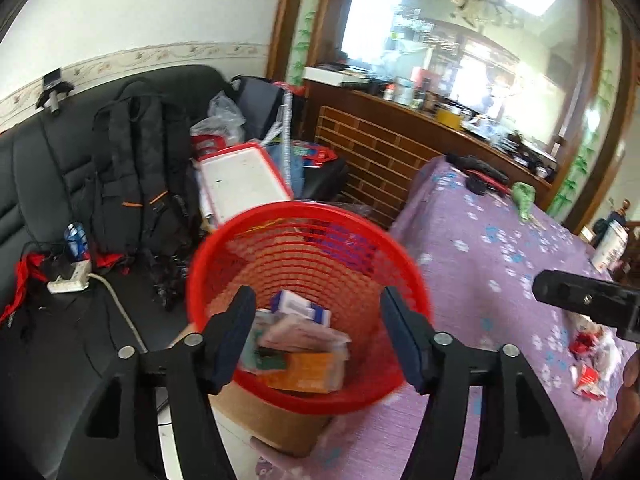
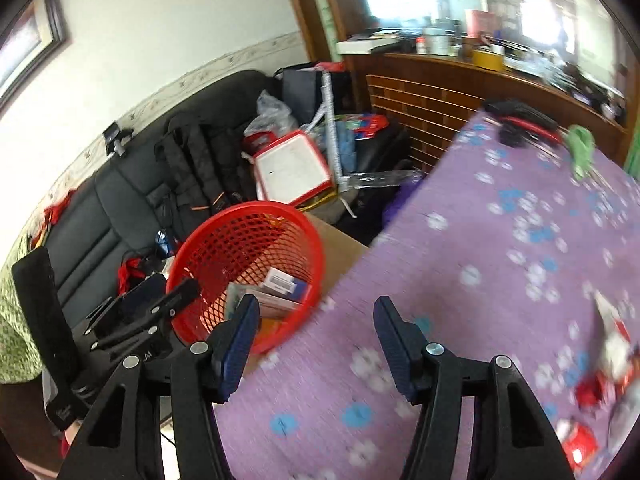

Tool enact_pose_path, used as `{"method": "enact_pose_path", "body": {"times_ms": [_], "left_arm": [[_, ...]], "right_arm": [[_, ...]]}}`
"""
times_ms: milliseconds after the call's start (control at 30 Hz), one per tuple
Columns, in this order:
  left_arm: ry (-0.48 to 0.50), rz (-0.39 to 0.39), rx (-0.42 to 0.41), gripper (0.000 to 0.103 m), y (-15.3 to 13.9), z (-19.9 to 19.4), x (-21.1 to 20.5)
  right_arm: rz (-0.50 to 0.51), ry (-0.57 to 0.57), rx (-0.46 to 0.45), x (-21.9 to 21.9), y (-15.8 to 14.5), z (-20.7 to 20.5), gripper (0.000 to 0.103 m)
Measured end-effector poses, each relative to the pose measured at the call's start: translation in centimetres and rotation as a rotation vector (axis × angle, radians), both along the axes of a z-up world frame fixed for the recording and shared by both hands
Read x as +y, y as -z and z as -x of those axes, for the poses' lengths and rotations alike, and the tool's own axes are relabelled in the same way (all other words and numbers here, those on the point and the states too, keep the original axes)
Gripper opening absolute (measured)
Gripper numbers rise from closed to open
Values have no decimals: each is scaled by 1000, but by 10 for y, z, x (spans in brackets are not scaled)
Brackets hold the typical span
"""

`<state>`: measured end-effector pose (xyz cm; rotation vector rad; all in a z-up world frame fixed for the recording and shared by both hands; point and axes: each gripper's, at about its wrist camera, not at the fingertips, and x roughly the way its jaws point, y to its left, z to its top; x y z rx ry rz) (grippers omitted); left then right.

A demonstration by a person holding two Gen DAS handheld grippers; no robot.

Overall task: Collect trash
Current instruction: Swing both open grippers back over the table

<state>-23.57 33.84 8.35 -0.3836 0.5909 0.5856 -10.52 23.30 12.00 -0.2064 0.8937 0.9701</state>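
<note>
A: The left tool [image 1: 318,336] hangs over the red basket [image 1: 308,240], its fingers spread with nothing between them. The basket already holds several small boxes [image 1: 300,344], so that side looks done for the moment.

B: And the right tool [image 2: 316,344]?

A: Spread too, and empty. It sits over the near edge of the desk [image 2: 460,240] with the purple flowered cloth, the basket just to its left on a cardboard box [image 2: 340,244].

B: Where is the remaining trash?

A: Red and white wrappers [image 2: 600,376] lie crumpled at the right side of the desk, well apart from the basket. In the left wrist view the same scraps [image 1: 588,356] show beyond the right tool's black finger.

B: So the next step is probably the right tool going for them.

A: Likely. It should come in low with the fingers wide, straddle one wrapper, and press together on the bulkiest fold, since thin paper can slip out or drag the cloth. The picture is blurred there, so how many pieces there are cannot be told.

B: The left tool should stay clear of the basket's mouth, so the drop has room.
</note>
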Motion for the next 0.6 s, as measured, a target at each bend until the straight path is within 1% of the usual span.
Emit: {"method": "enact_pose_path", "body": {"times_ms": [167,300,400,467,567,600], "left_arm": [[109,-27,14,66,-3,-21,-48],[211,-49,49,67,1,-45,-95],[301,-61,70,67,6,-62,-132],[371,-85,87,67,8,-73,-159],[522,-143,108,67,11,-91,-212],[557,-161,115,67,12,-94,-225]], "right_arm": [[-6,75,4,-67,6,1,64],[-9,172,13,-135,15,-4,64],[-27,269,26,-189,20,-12,64],[-57,362,46,-237,24,-20,64],[-91,482,75,-294,28,-29,64],[-102,515,81,-309,28,-31,64]]}}
